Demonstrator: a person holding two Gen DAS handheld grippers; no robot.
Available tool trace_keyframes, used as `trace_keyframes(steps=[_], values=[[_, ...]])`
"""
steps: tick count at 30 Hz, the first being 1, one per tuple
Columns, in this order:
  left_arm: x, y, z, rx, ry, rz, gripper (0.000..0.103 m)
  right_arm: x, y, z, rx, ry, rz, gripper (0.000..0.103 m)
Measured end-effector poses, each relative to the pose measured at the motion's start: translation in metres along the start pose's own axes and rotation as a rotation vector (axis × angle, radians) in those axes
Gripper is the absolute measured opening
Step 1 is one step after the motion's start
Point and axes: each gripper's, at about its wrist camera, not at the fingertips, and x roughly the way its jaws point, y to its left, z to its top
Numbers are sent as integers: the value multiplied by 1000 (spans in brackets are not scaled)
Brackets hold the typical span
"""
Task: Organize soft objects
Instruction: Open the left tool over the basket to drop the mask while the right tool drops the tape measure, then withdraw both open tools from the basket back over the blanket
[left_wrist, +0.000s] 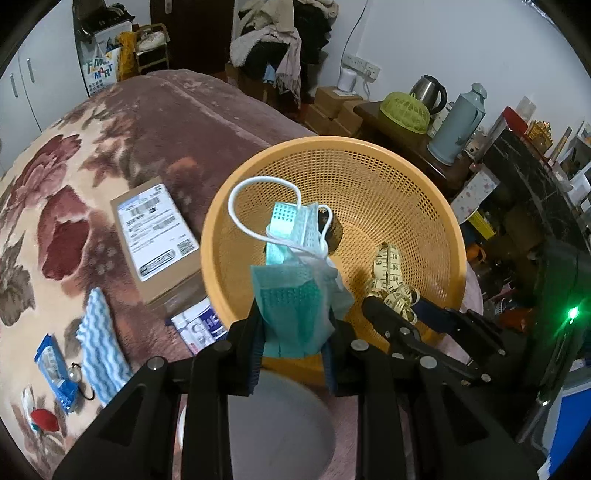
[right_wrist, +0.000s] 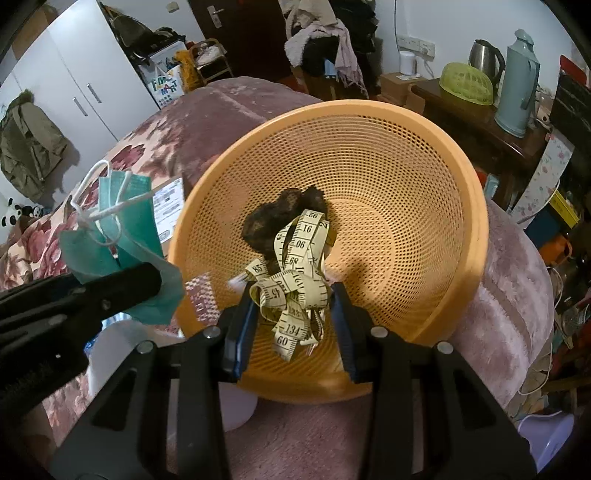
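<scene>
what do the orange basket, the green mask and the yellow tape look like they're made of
Orange basket: looks like moulded plastic, smooth matte rim, walls pierced with rows of small holes.
Green mask: likely thin non-woven fabric, dimpled surface, limp folds, white elastic loops.
Yellow tape: a measuring tape, probably flexible vinyl or coated cloth, printed numbers, bunched in soft coils.

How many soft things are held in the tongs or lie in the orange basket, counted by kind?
Face mask, in the left tongs: 1
Tape measure, in the right tongs: 1
Dark netted bundle, lying in the basket: 1
Total: 3
</scene>
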Motion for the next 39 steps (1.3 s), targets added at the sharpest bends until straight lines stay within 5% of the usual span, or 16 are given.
trace_keyframes(steps=[12,22,25,27,39], values=[[36,-16,22,-4,66,-56,30,10,-27,16,31,-3,-39,40],[29,-5,24,-41,22,-60,81,11,-31,23,38,9,-38,44],[21,-3,25,-34,-7,-43,99,9,-28,23,35,7,-52,65],[16,-2,24,-26,-25,-36,99,6,-25,22,31,-2,-47,85],[-4,7,16,-17,-47,24,102,-5,-13,18,1,-22,-81,103]])
